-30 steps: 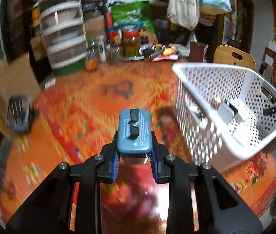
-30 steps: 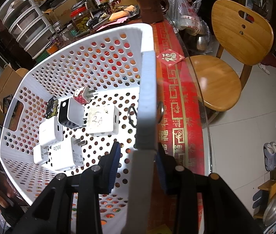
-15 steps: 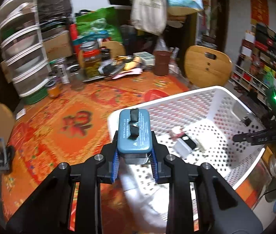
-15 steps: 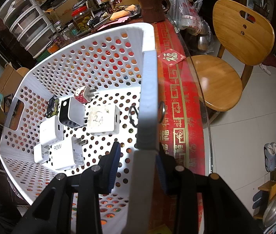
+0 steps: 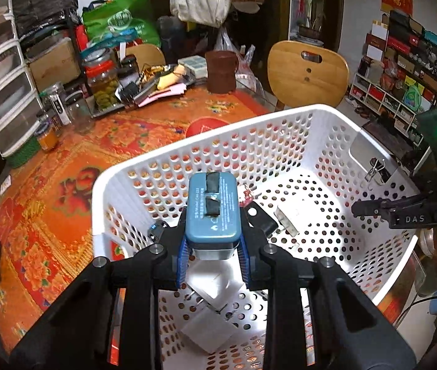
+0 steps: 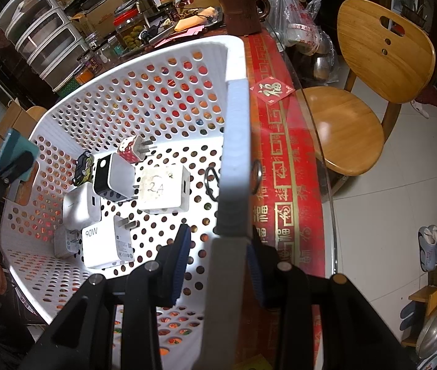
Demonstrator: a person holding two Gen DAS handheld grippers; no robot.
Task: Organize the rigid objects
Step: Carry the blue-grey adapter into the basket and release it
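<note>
Basket point(image 5: 283, 123) of white perforated plastic is seen tilted on the patterned orange tablecloth point(image 5: 64, 191), its near rim gripped by the right gripper point(image 6: 218, 265), whose blue pads are closed on the rim wall at the lower centre of the right wrist view. The left gripper point(image 5: 213, 257) is held above the basket's interior at the centre of the left wrist view, its jaws closed tightly on a blue charger point(image 5: 212, 212), which stands clear of the basket floor. On that floor, left of centre in the right wrist view, several adapters are grouped close together: a white charger marked 2A point(image 6: 162, 189), a white charger marked 90W point(image 6: 107, 242), a black-and-white cube point(image 6: 113, 182) and a small red plug point(image 6: 132, 149). The right part of the floor, beside the gripped wall, is largely bare save for a black ring point(image 6: 210, 182). A binder clip point(image 5: 378, 171) is clamped on the far wall. The table edge lies just beyond the basket, with a wooden chair point(image 6: 372, 86) close beside it.
</note>
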